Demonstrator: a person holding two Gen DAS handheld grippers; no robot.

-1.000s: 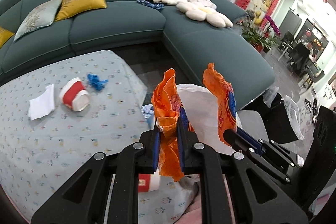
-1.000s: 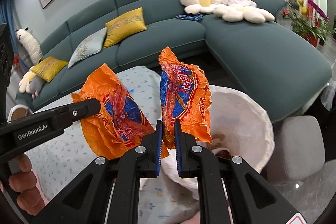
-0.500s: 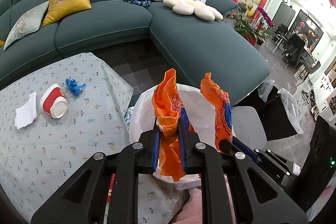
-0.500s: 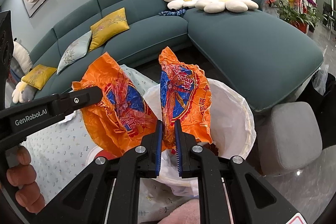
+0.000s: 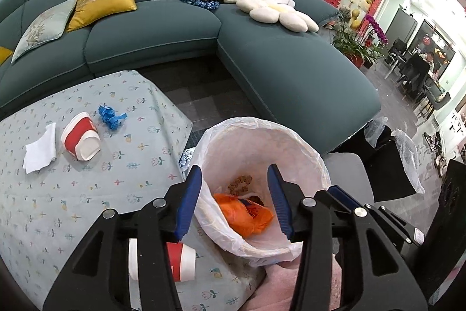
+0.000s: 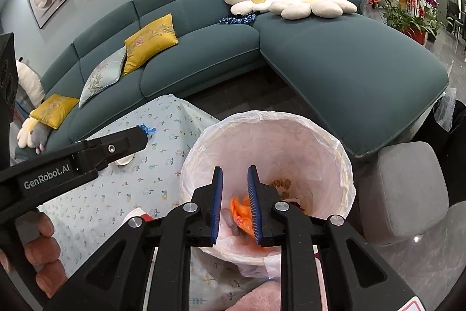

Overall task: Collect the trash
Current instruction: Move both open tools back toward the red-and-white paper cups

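Both grippers hang over a bin lined with a white bag (image 5: 262, 124) (image 6: 262, 115). My left gripper (image 5: 234, 168) is opening, with nothing between its blue pads. My right gripper (image 6: 234, 168) is also opening, by a narrower gap, and its pads grip nothing. The crumpled orange wrappers (image 5: 241, 212) (image 6: 241, 209) lie loose at the bottom of the bin beside brown scraps. On the table lie a tipped red-and-white paper cup (image 5: 80, 136), a white tissue (image 5: 40, 147) and a blue scrap (image 5: 110, 114). A second cup (image 5: 180, 255) lies under my left gripper.
The table's floral cloth (image 5: 58, 209) reaches to the bin's left side. A teal corner sofa (image 5: 262, 63) with cushions runs behind. A grey stool (image 6: 407, 188) stands right of the bin. A person's hand (image 6: 43, 252) holds the left gripper's handle.
Both grippers opened and let go of the orange wrappers, which dropped into the bin. Before that, both moved from beside the table's edge to over the bin.
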